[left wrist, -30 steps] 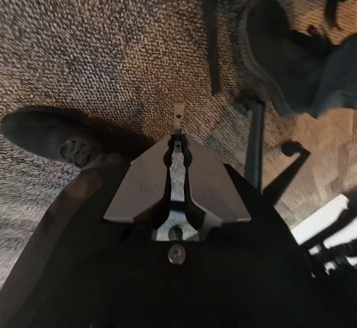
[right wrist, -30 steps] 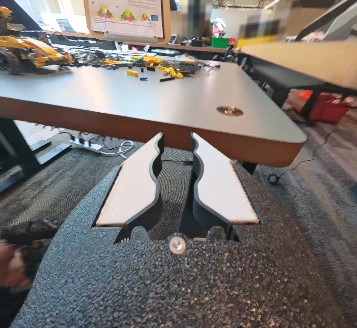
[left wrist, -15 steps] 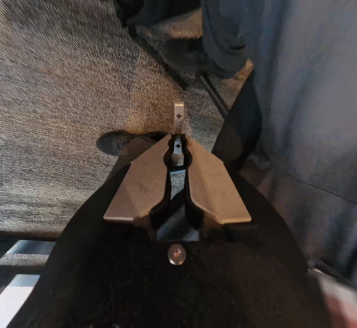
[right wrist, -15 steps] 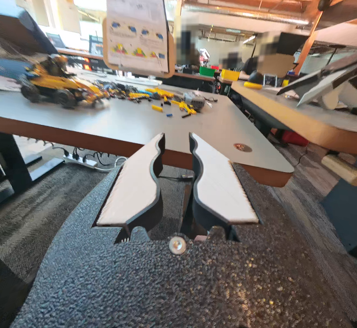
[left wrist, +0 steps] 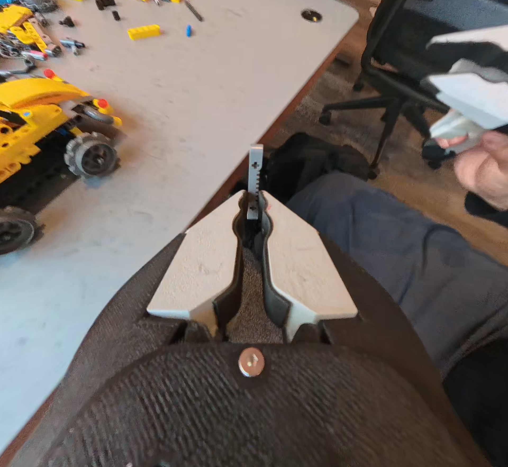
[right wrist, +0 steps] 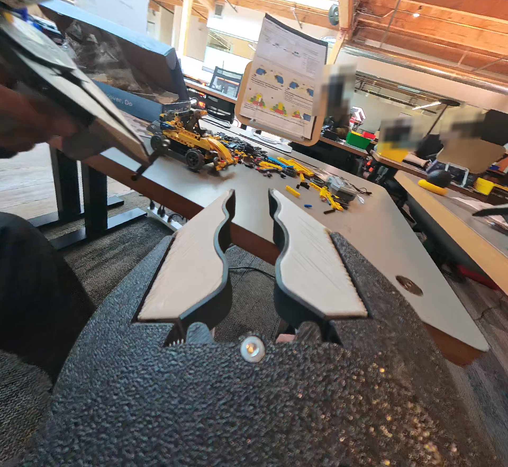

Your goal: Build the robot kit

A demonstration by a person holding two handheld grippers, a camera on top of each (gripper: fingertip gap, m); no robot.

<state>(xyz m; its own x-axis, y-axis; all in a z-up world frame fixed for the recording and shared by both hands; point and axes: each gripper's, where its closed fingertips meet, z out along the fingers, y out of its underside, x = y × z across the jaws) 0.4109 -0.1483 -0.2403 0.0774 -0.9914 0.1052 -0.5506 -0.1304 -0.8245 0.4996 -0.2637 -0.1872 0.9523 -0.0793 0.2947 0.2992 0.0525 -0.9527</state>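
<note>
Just off the near edge of the table (left wrist: 192,96), my left gripper (left wrist: 254,195) has its jaws pressed together on a thin grey toothed strip (left wrist: 255,168). About the lower third of the strip sits between the tips, and the rest stands upright beyond them, clear of the table edge.

I judge the strip to be light, stiff plastic, smooth on its flat faces and notched along 1 edge. It is narrow enough to twist in a loose pinch, so flat faces against the pads, low on its length, looks the safest hold.

My right gripper (right wrist: 251,192) hangs further out from that same table edge, its jaws spread with nothing between them.

On the table a yellow model car (left wrist: 41,124) stands towards the left. Behind it lie loose parts, among them a yellow brick (left wrist: 143,31). The top is pale grey, matt, flat and hard.

At the table's far side an instruction sheet (right wrist: 286,88) stands on a holder. Off the table's right side are grey carpet (right wrist: 115,261), a black office chair (left wrist: 390,69) and a leg in blue trousers (left wrist: 384,247). Overhead, the timber ceiling (right wrist: 426,14) is lit.
</note>
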